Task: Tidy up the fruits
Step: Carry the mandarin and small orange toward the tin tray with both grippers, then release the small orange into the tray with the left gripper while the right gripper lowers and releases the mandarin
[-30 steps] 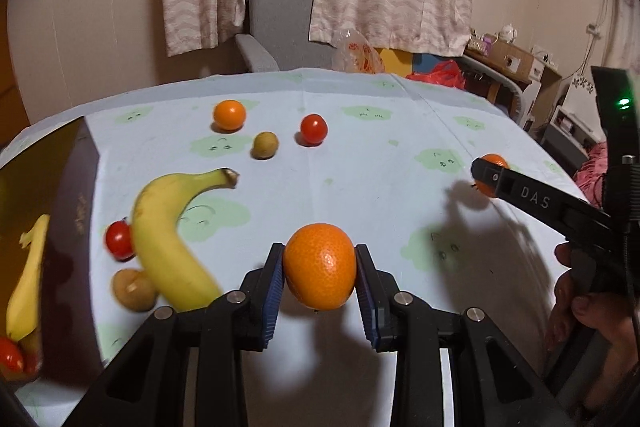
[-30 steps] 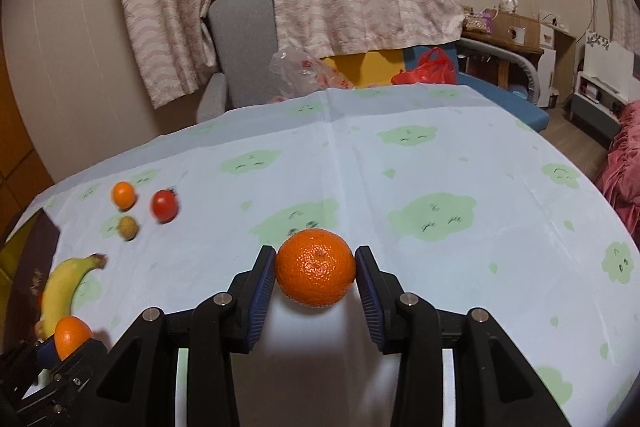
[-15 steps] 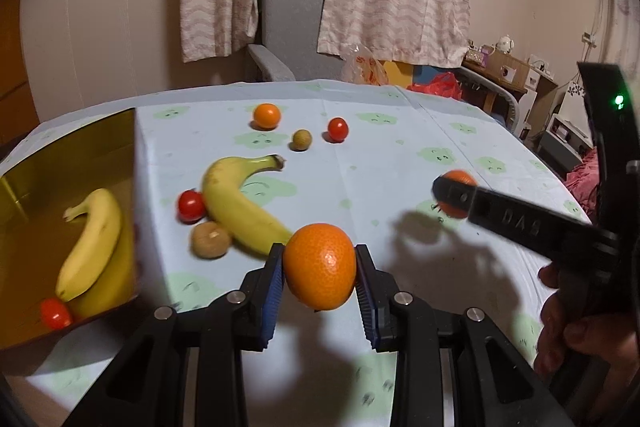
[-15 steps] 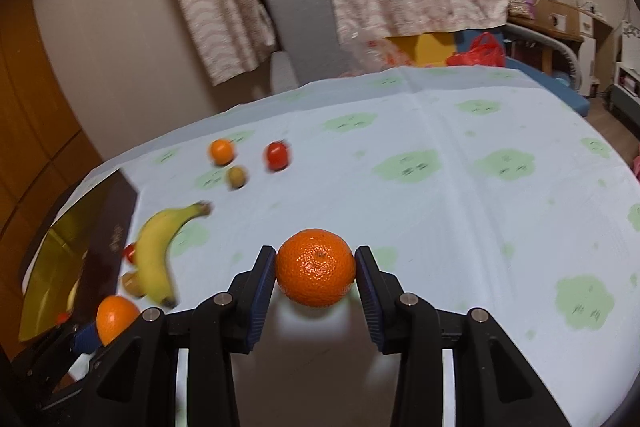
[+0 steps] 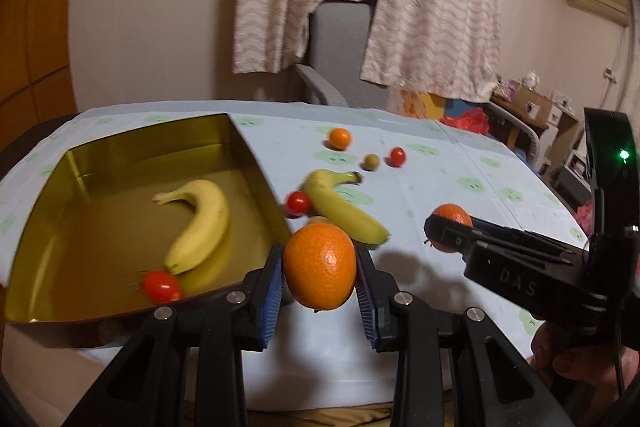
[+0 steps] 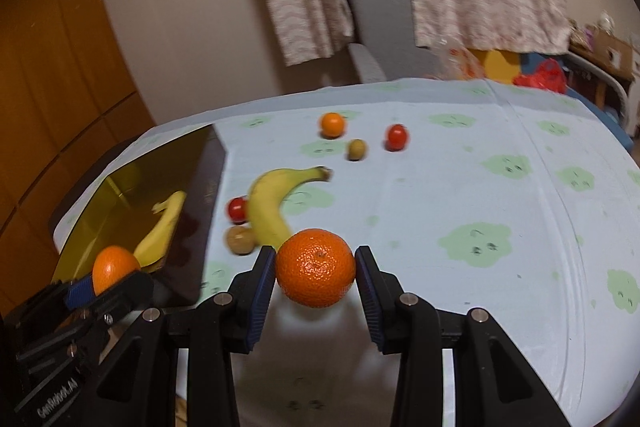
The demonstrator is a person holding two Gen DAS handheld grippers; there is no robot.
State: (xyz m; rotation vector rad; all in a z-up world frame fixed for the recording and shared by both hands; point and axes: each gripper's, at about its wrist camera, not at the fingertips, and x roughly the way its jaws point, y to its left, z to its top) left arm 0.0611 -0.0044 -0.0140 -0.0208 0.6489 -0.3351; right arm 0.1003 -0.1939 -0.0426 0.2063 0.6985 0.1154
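The task stood partly complete. The gold tin box [image 5: 120,211] on the left of the table [image 5: 460,195] already held one banana [image 5: 200,223] and one cherry tomato [image 5: 161,286]. Left on the cloth were a second banana [image 6: 268,211], a cherry tomato [image 6: 237,207] and a brownish fruit [image 6: 239,240] beside it, and farther back a small orange [image 6: 332,125], an olive-green fruit [image 6: 357,149] and another tomato [image 6: 397,137]. The left gripper [image 5: 320,281] was clamped on a mandarin [image 5: 320,267], carried above the table just off the box's near right corner; by judgement, it was the next item due for the box. The right gripper [image 6: 316,277] gripped a second mandarin [image 6: 316,267], held over the near table, well apart from the box. Both mandarins were nearly round, so no long axis applied; the right one's stem dimple faced the camera and slightly up. The loose banana lay with its long axis running from the near side towards the far right, stem end farthest.
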